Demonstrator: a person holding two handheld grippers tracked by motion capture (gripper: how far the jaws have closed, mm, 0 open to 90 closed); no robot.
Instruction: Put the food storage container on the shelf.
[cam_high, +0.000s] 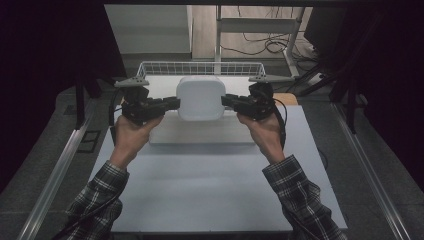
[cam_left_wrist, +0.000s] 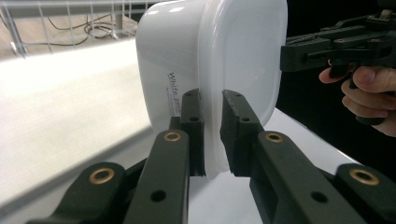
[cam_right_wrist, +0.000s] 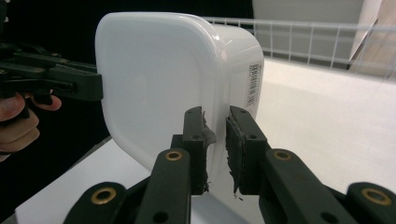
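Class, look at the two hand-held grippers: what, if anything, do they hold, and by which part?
Both hold the white lidded container: left hand-held gripper and right hand-held gripper pinch its rim on opposite sides.

Sat above the bench (cam_high: 200, 200) between the left tongs (cam_high: 176, 104) and the right tongs (cam_high: 226, 101), each clamped on a rim at opposite sides: the container (cam_high: 200, 97), with a wire basket (cam_high: 200, 67) behind it at the far edge.
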